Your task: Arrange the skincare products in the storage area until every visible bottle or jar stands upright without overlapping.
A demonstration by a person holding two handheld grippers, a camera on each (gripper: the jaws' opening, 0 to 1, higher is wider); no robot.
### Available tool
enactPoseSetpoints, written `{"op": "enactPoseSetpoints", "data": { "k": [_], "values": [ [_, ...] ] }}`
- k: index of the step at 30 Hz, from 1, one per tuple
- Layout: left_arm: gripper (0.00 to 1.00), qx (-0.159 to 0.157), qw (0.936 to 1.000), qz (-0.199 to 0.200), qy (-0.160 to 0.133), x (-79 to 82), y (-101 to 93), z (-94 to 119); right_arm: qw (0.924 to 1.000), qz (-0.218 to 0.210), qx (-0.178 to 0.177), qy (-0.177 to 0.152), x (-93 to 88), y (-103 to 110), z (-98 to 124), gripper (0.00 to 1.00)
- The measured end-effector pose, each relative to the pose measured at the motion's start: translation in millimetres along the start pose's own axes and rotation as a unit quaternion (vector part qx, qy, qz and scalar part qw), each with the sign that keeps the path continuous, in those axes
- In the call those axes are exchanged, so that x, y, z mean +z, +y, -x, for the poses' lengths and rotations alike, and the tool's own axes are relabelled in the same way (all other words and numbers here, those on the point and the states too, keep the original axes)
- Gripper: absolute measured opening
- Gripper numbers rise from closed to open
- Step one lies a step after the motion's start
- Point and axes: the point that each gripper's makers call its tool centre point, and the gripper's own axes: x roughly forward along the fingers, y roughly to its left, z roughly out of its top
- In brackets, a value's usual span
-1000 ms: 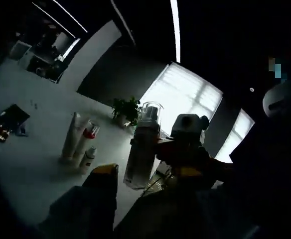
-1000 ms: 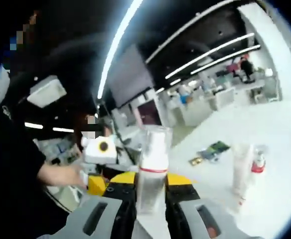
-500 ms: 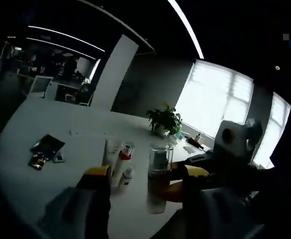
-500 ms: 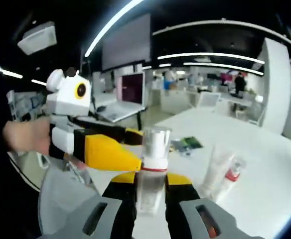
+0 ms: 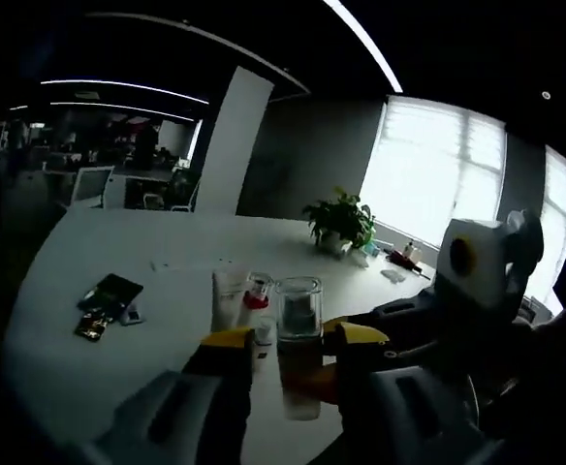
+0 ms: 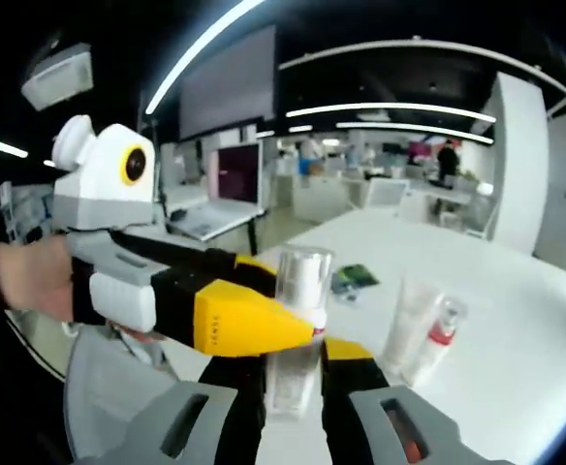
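The right gripper (image 6: 293, 387) clamps the clear bottle (image 6: 297, 325) upright above the white table (image 6: 516, 320). The left gripper (image 6: 307, 329) reaches in from nine o'clock; its jaws seemingly flank the bottle, grip uncertain. A careless handover could tip it. At two o'clock the white tube (image 6: 406, 315) and red-capped bottle (image 6: 436, 339) crowd; open room beyond.

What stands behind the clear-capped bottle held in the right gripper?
Behind the clear-capped translucent bottle stand a white tube and a red-collared bottle on the white table. The left gripper covers the held bottle's collar.
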Motion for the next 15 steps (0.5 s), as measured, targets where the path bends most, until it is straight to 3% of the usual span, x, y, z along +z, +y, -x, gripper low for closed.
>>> {"op": "enactPoseSetpoints", "data": {
  "k": [9, 15],
  "values": [
    [0.30, 0.005, 0.9999, -0.003, 0.011, -3.7, 5.1, -1.3, 0.9999, 0.014, -0.005, 0.002, 0.0, 0.9, -0.7, 0.13],
    [0.25, -0.010, 0.9998, 0.014, 0.012, -2.8, 3.9, -1.7, 0.9998, 0.021, -0.007, 0.002, 0.0, -0.1, -0.8, 0.13]
  ]
}}
